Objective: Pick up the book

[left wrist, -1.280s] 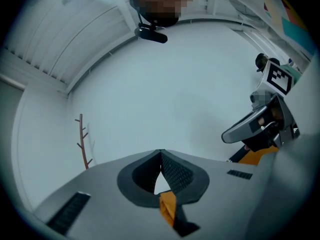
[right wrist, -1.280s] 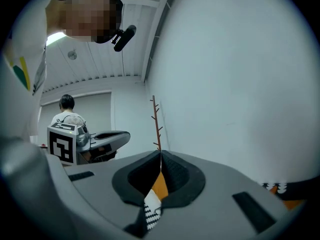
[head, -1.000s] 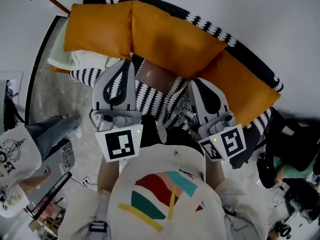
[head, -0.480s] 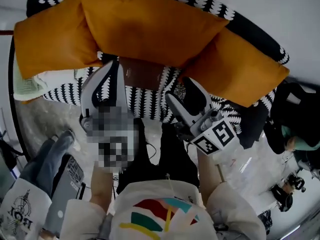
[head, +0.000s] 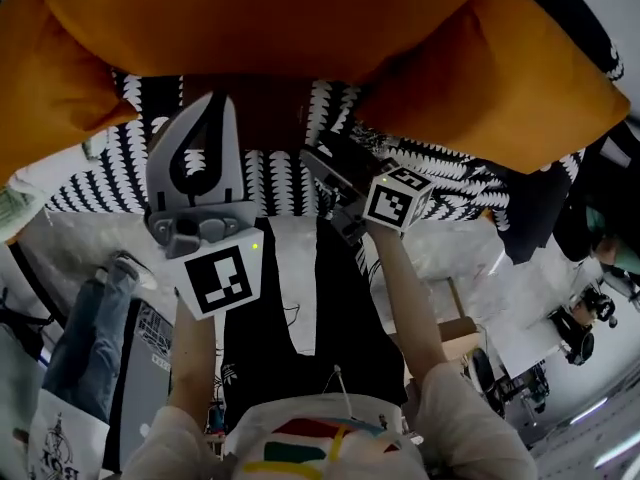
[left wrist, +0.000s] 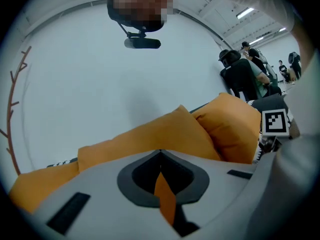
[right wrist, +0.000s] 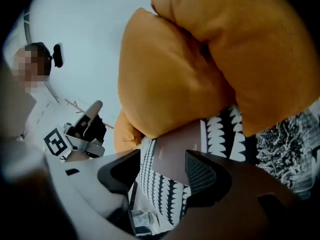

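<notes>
A brown book (head: 262,110) lies on the black-and-white patterned sofa seat (head: 110,178), its far edge tucked under an orange cushion (head: 250,18). My right gripper (head: 325,166) is rolled on its side just right of the book's near corner. In the right gripper view the right gripper (right wrist: 162,171) is open, and the book (right wrist: 177,151) lies ahead in the gap, untouched. To the book's left my left gripper (head: 213,103) hovers over the seat. Its tips meet in the left gripper view (left wrist: 160,152), shut on nothing.
A second orange cushion (head: 500,78) leans at the right of the sofa. On the floor to the left are a bystander's legs (head: 90,318) and a flat grey device (head: 140,368). More people sit at the right edge (head: 610,238).
Both grippers dropped from chest height down to the sofa seat. The right gripper rolled onto its side and its jaws went from shut to wide open beside the book.
</notes>
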